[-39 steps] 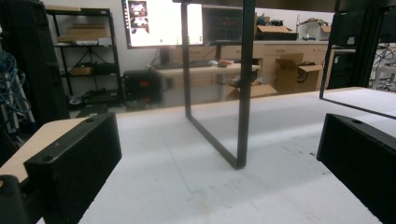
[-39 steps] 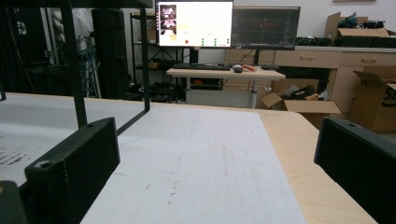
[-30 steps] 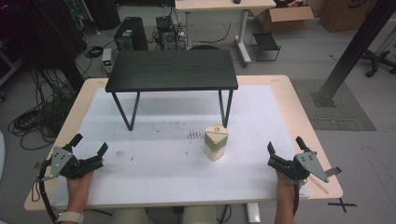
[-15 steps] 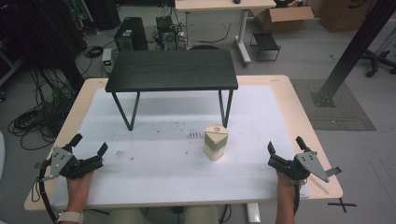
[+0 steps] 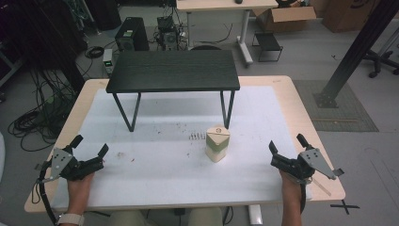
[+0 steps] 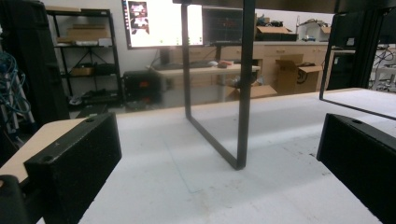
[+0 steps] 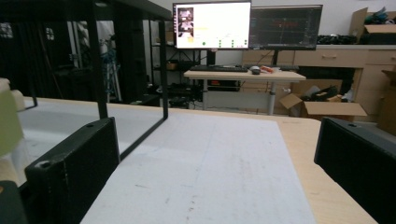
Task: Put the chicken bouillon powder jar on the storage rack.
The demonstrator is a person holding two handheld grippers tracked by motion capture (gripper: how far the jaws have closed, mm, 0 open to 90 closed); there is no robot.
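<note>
A small cream and pale-green block [image 5: 217,143] with a rounded triangular top stands upright on the white mat [image 5: 164,169], just in front of the right legs of a low black table [image 5: 174,70]. My left gripper [image 5: 89,146] rests near the mat's front left corner, open, with nothing between its jaws. My right gripper [image 5: 286,141] rests near the front right corner, open and empty too. In the left gripper view, the black table's leg frame [image 6: 243,93] stands ahead of my left gripper [image 6: 219,154]. In the right gripper view, my right gripper [image 7: 215,158] shows the block's edge [image 7: 8,122] at far left.
A short row of small dark marks [image 5: 196,136] lies on the mat left of the block. The wooden tabletop's edge [image 5: 301,113] borders the mat. Beyond the table are desks, monitors [image 7: 212,24], cardboard boxes [image 5: 287,14] and cables on the floor.
</note>
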